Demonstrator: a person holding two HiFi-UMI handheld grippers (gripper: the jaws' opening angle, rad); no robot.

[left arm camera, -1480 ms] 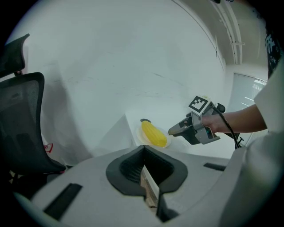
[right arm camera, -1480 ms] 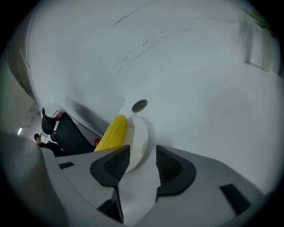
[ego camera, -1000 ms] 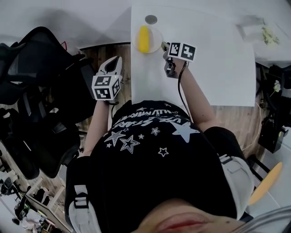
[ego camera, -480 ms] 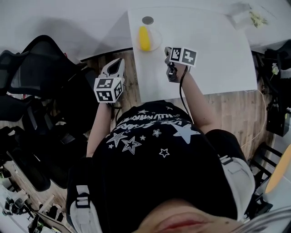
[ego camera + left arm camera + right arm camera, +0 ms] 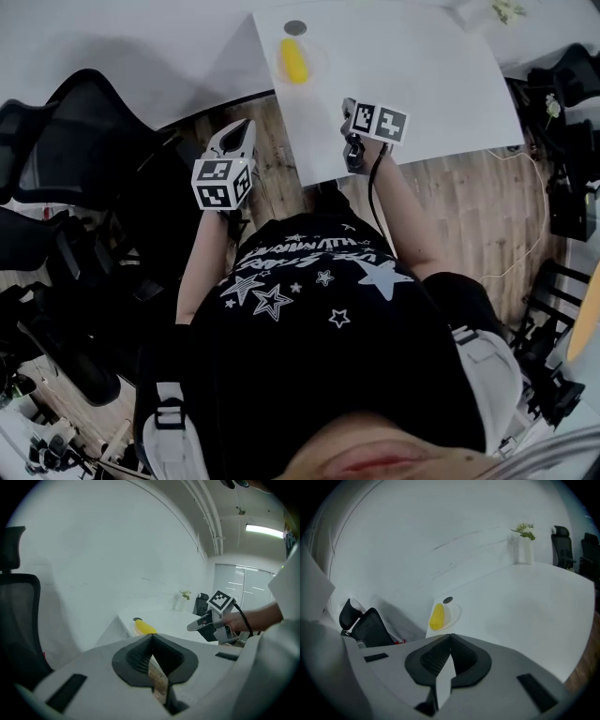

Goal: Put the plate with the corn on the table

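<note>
The plate with the yellow corn sits flat on the white table, near the table's far left corner, with a small dark round thing just behind it. So I think the big job is done: the plate is down and nobody is holding it. The right gripper hangs over the table's near edge, well apart from the plate. Its jaws have just been closing, and now they are pressed together with nothing between them. The left gripper is off the table's left side, above the wooden floor, and its jaws are pinched together on nothing too. The next move is likely an easy one: keep both grippers away from the plate and let them rest. One thing to watch is that the plate is close to the table's left edge, so a bump from the right could push it off. The rest of the table is bare and wide, with lots of room. Off the table's left side, black office chairs crowd in, so the left gripper has less room there.
</note>
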